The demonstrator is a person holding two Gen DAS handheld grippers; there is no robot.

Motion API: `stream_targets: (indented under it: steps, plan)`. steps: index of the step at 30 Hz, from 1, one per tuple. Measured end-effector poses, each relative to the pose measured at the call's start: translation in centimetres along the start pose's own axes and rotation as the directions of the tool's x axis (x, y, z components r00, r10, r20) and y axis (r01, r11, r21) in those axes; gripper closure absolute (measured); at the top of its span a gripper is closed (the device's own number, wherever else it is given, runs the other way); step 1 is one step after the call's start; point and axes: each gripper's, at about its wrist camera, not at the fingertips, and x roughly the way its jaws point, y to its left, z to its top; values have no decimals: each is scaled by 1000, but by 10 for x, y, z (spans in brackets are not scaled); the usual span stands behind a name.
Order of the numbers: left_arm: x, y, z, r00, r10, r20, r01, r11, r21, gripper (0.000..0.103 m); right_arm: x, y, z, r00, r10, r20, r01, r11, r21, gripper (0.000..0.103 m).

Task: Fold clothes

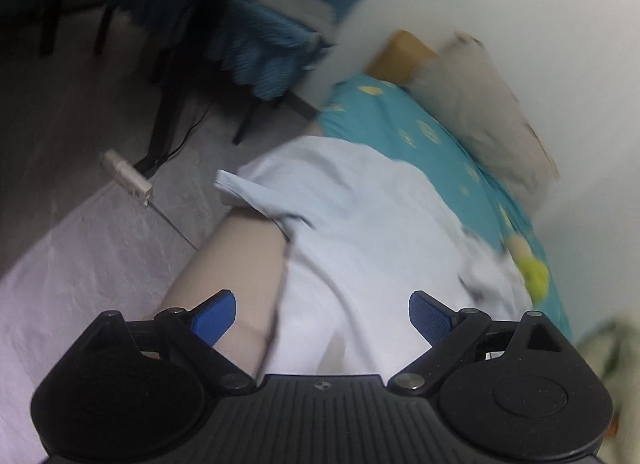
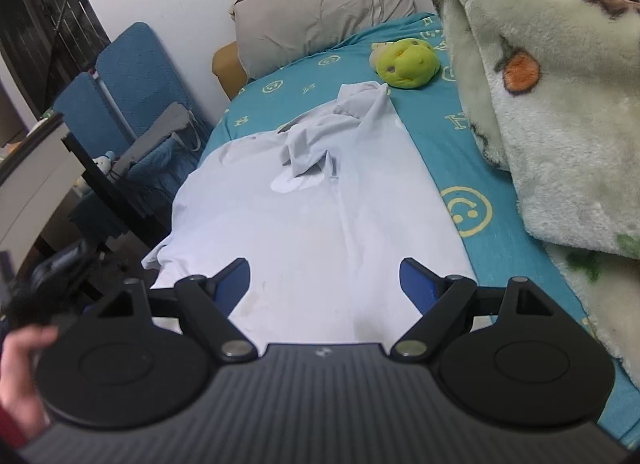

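A pale blue shirt (image 2: 312, 216) lies spread on the teal bed sheet (image 2: 448, 136), its collar and a bunched sleeve toward the pillow. In the blurred left wrist view the same shirt (image 1: 360, 216) hangs over the bed's near side edge, one flap sticking out left. My left gripper (image 1: 322, 314) is open above that edge, nothing between its blue pads. My right gripper (image 2: 325, 284) is open over the shirt's near hem, blue pads wide apart and holding nothing.
A green plush toy (image 2: 406, 62) and a grey pillow (image 2: 320, 20) lie at the bed's head. A fleece blanket (image 2: 552, 104) is heaped along the right side. Blue folding chairs (image 2: 132, 84) and a dark table frame stand left of the bed. A person's hand (image 2: 20, 368) shows at lower left.
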Motion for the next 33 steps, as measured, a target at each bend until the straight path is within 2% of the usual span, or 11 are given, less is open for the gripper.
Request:
stream_targets:
  steps: [7,12,13,16,17,20,23,25,28,30,33]
  plan:
    - [98,49,45,999,18,48,-5,965,-262,11,40,3,3,1000,-5,-1,5,1000,-4,20]
    - [144,57,60,998,-25,59,44,940,-338,30,77,-2,8,999,-11,-40,12,999,31,20]
    - [148,54,62,998,-12,60,31,946,-323,35,83,-4,8,999,-15,-50,16,999,36,20]
    - [151,41,65,996,18,84,3,970,-243,73,92,-9,6,997,-19,-73,23,997,68,20]
    - [150,37,66,996,28,88,-9,977,-213,93,92,-11,6,997,-17,-77,23,996,82,20]
    - [141,11,72,988,78,131,-71,996,-57,97,91,-15,6,997,-14,-82,23,993,116,20]
    - [120,-35,76,968,95,233,-129,982,138,98,83,-16,7,997,-9,-71,18,991,130,20]
    - [103,-73,77,953,79,291,-161,949,271,98,76,-17,7,998,-7,-65,17,990,139,20]
    - [81,-139,67,933,16,359,-198,856,477,98,66,-19,8,998,-19,-54,27,988,151,20]
    - [73,-186,53,932,-43,361,-189,790,584,98,60,-22,9,998,-42,-44,48,987,154,20]
    - [75,-253,19,943,-126,307,-146,673,725,98,52,-30,13,998,-63,-19,65,981,180,20]
